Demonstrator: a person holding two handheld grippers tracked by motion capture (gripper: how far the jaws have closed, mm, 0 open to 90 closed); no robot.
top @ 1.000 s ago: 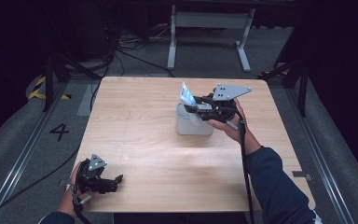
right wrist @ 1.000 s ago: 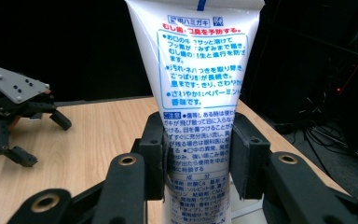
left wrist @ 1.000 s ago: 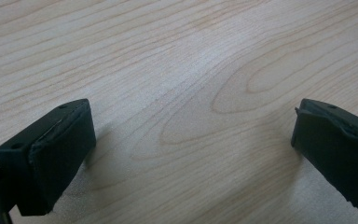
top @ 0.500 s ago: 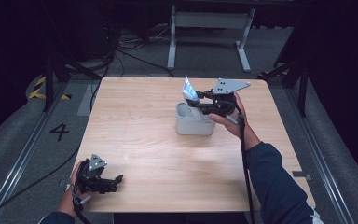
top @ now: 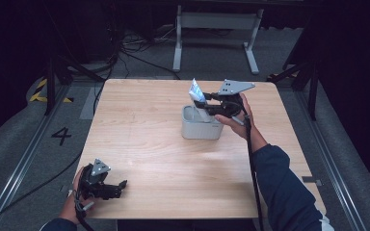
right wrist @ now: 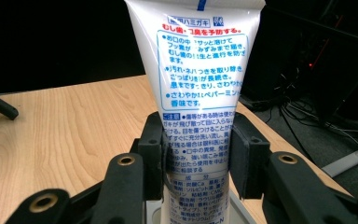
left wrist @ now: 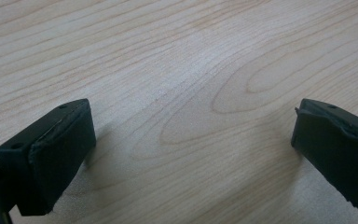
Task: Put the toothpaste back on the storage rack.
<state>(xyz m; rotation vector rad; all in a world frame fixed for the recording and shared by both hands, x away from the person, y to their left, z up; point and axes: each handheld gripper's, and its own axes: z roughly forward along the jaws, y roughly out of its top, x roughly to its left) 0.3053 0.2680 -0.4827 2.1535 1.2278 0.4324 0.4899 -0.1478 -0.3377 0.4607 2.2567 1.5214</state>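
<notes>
Left gripper (top: 110,188): I held it low at the near left corner of the worktop (top: 144,144), its jaws pointing along the wood toward the right.
Left jaws: they stood wide apart, with bare wood grain between them and nothing touching either pad in the left gripper view.
Container (top: 201,129): a grey, open-topped, rounded box stood on the worktop well away from my left jaws, directly below my right jaws.
Tube (right wrist: 200,84): a white tube printed with blue and red Japanese text stood upright between my right jaws, its flat crimped end rising above them and its lower end reaching down into the container. In the high view, it showed as a white and blue strip (top: 197,96) just left of my right hand.
Right gripper (top: 207,107): I held it over the container, pointing left, with my hand (top: 238,115) behind it.
Right jaws: they were closed on the tube, one pad pressed against each side of its lower half.
</notes>
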